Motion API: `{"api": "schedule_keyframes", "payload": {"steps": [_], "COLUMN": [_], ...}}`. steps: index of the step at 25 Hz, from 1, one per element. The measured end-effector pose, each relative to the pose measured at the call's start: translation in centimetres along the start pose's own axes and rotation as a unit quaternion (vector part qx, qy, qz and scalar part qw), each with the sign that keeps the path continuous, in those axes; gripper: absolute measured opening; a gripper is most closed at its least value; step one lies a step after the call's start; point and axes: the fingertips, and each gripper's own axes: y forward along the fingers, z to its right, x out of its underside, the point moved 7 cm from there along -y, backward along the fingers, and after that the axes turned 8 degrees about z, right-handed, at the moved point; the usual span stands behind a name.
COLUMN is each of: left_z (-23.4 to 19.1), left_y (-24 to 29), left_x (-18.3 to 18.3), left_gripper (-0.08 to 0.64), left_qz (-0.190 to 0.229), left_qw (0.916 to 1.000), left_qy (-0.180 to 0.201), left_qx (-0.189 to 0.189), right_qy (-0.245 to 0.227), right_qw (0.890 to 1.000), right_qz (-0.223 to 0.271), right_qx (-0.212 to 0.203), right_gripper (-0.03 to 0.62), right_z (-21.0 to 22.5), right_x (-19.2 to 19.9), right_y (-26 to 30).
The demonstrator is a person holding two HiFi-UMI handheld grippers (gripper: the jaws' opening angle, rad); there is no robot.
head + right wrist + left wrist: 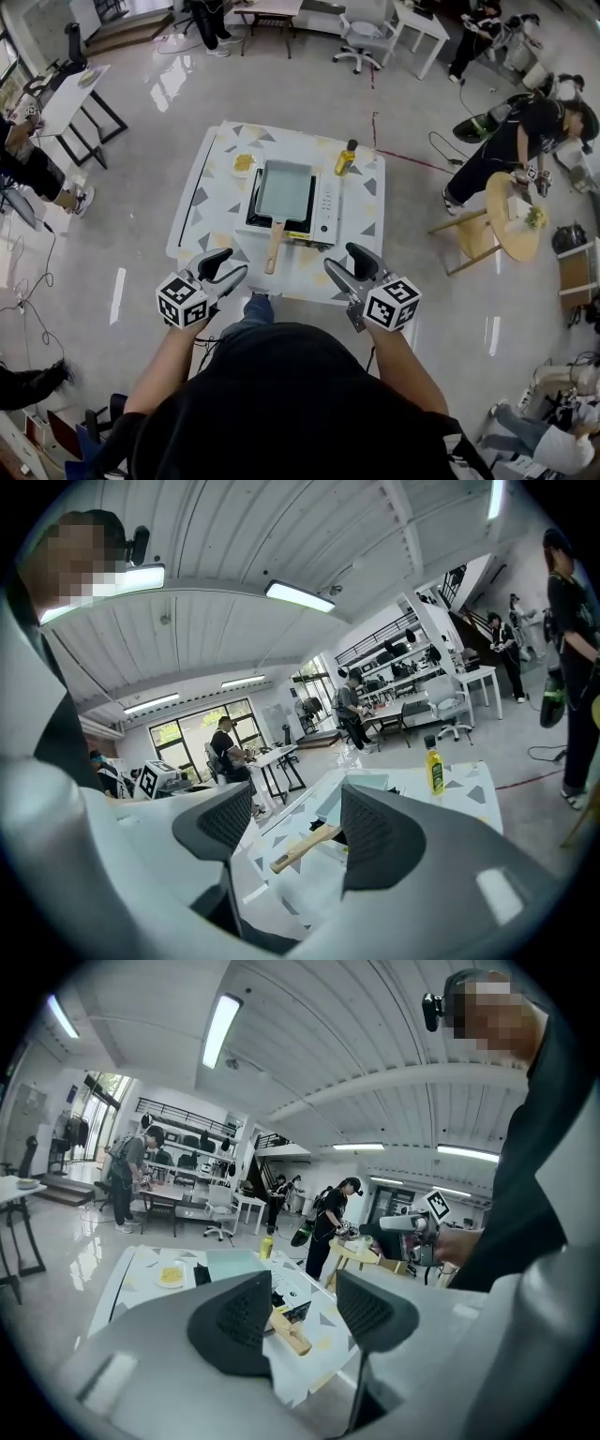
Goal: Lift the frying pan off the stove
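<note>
At the near edge of a white table w/ grey triangle print (208,220), a person holds a two-jaw tool in each hand, both short of the tabletop. The left gripper (231,266) has its jaws spread wide w/ nothing between them; the right gripper (343,263) likewise gapes empty.

The rectangular pale-green frying pan (284,189) sits square on the black-and-white portable stove (324,204) at the table's centre. Its light wooden handle (273,247) sticks out past the stove's front toward the person, prob. so a claw can close on it w/o reaching over the burner. Each gripper's own view frames that handle in the gap between its jaws, so either side looks aimed for the grab, which is not yet begun.

A yellow oil bottle (346,157) and a small white plate of yellow food (243,163) stand at the far side, apart from the pan.

No legible brand or text: the bottle label is too small to read, and the grippers' cubes carry only black-and-white square markers.
</note>
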Motion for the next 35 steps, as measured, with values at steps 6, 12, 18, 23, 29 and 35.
{"api": "schedule_keyframes", "payload": {"steps": [6,12,18,23,29,35], "left_z": [-2.1,-3.9,-5.5,-6.0,-6.5,-7.2], "left_y": [1.8,3.7,5.6,7.1,8.6,9.6], "left_x": [0.1,0.4,0.7,1.5,3.5,5.4], "left_gripper": [0.212,0.213,0.215,0.215,0.218,0.224], "left_qz": [-0.009,-0.021,-0.034,-0.047,-0.08,-0.104], "left_qw": [0.9998,0.9991,0.9981,0.9958,0.9909,0.9813], "left_qy": [-0.011,-0.024,-0.04,-0.06,-0.09,-0.144], "left_qx": [0.016,0.027,0.034,0.05,0.06,0.074], "right_qy": [0.007,0.016,0.032,0.051,0.075,0.103], "right_qw": [1.0,0.999,0.998,0.997,0.995,0.991], "right_qz": [-0.003,-0.021,-0.038,-0.051,-0.069,-0.09], "right_qx": [0.011,0.022,0.022,0.017,0.004,-0.009], "right_gripper": [0.325,0.327,0.327,0.327,0.324,0.311], "right_z": [1.3,2.6,3.9,4.5,5.1,5.5], "right_x": [-0.1,0.9,1.8,2.8,4.4,5.9], "right_y": [1.9,3.6,5.3,7.2,9.3,11.2]}}
